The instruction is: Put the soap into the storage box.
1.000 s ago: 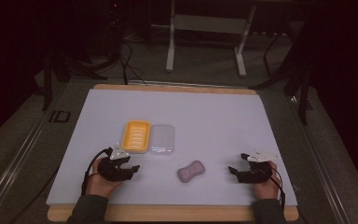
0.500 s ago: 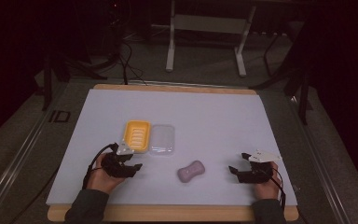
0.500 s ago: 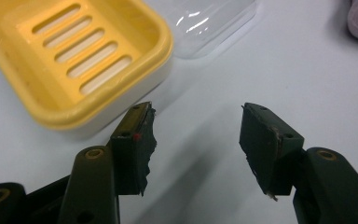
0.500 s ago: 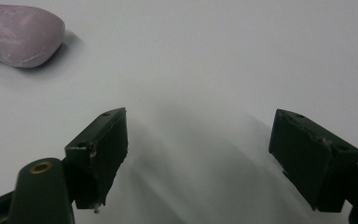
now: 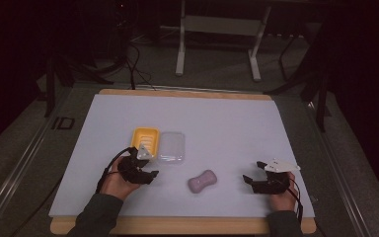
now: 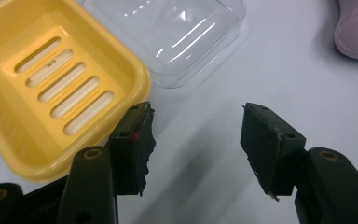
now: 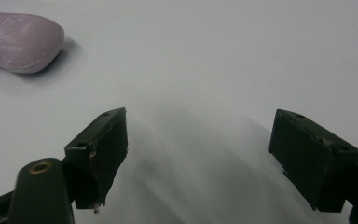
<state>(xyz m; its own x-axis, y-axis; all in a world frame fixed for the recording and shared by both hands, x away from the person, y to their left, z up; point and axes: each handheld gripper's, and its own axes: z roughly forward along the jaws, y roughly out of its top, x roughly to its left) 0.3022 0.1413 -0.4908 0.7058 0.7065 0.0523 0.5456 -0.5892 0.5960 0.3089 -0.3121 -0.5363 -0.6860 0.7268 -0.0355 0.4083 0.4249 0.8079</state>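
Left tool (image 6: 193,140) spread and just been opening, empty, yellow soap dish (image 6: 46,84) just ahead-left, long axis slanting away, right tool (image 7: 198,154) spread, empty.

Yellow dish (image 6: 51,93), with a row of slanted slots across its floor showing white through. Clear lid (image 6: 177,37), colourless, streaked with white glints. Pale mauve soap (image 5: 202,180), chalky white smears over its skin. White tabletop (image 5: 217,128), edged in light wood. Black gripper (image 6: 196,140) on the left, small red dot on one pad; black gripper (image 7: 200,149) on the right, white plate on top.
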